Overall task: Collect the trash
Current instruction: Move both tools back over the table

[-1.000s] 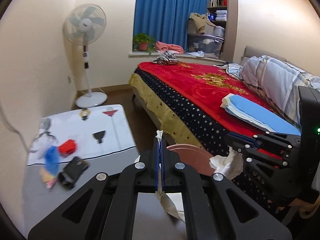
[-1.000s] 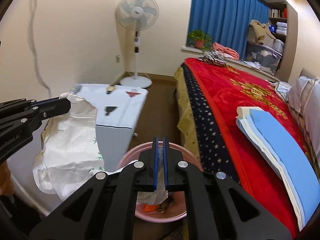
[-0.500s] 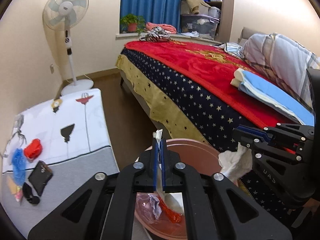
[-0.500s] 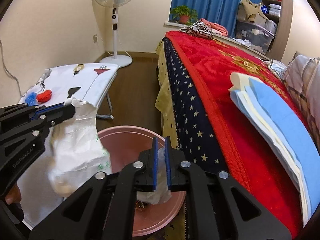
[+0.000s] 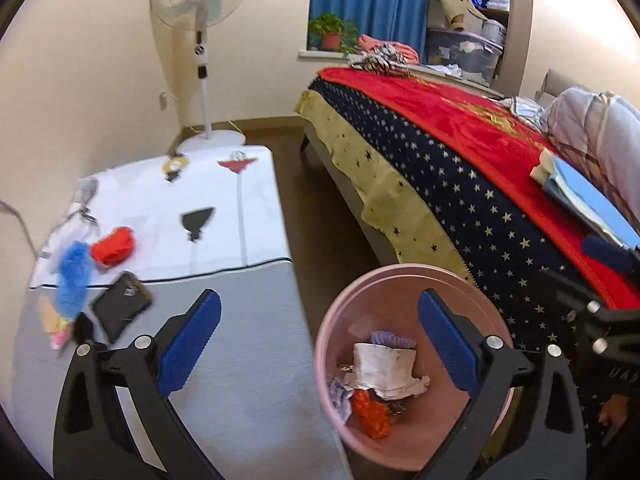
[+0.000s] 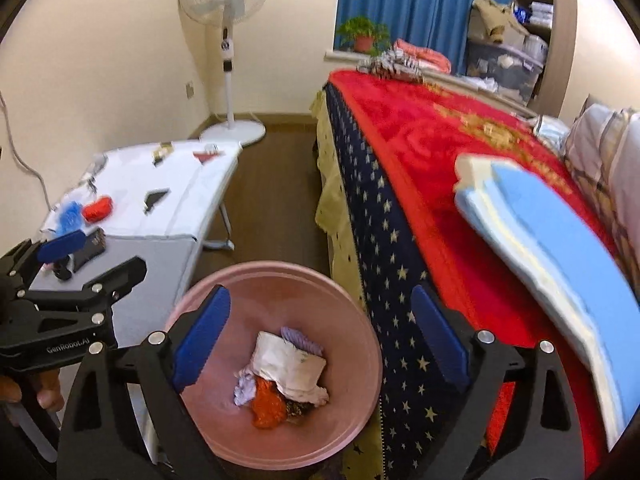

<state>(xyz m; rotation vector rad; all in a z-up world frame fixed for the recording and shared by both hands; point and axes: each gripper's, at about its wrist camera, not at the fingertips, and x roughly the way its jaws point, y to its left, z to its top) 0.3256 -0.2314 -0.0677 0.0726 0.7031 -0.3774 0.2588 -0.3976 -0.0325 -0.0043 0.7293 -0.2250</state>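
A pink trash bin stands on the floor between the table and the bed; it also shows in the right wrist view. Inside lie a crumpled white paper bag, white tissue, an orange wrapper and purple scraps. My left gripper is open and empty above the bin's left rim. My right gripper is open and empty above the bin. On the table lie a red item, a blue item and a black wallet.
A low table with a white cloth stands left of the bin. The bed with a red and starred blanket is at the right, with folded blue bedding on it. A standing fan stands by the far wall.
Both grippers have opened and let go: the white paper bag from the left and the tissue from the right now lie in the pink bin.
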